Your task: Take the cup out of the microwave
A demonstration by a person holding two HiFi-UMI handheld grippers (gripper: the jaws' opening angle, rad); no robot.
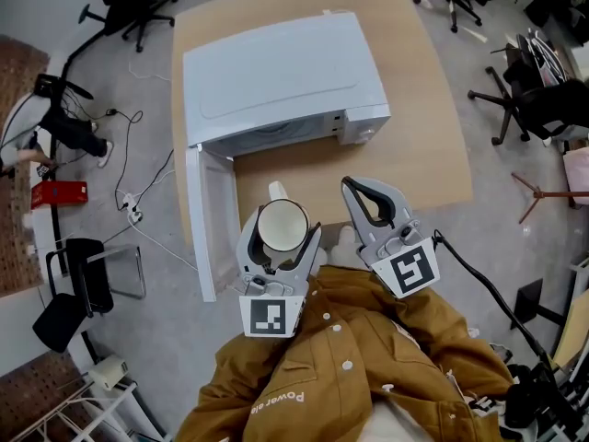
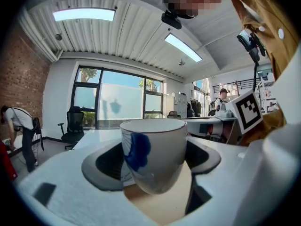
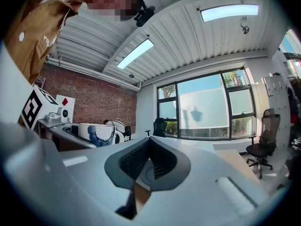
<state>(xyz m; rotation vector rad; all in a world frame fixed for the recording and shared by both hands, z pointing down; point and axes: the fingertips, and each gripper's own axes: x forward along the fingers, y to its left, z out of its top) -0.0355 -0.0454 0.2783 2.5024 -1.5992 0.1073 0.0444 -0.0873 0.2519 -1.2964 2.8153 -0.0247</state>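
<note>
The cup [image 1: 282,226] is out of the microwave [image 1: 276,72], gripped between the two jaws of the left hand-held gripper [image 1: 280,238]. It hangs upright in front of the oven over the near edge of the surface [image 1: 423,145]. The left gripper view shows the pads pressing on either side of the white bowl [image 2: 155,154], which carries a blue mark on one side. Its handle points toward the oven (seen in the head view). The microwave door [image 1: 204,228] stands swung open at the left, reaching out past the surface's edge. The right hand-held gripper [image 1: 351,185] is held just beside the left one, apart from the cup. Its jaws are pressed together on nothing, pads meeting at the tips [image 3: 148,142].
</note>
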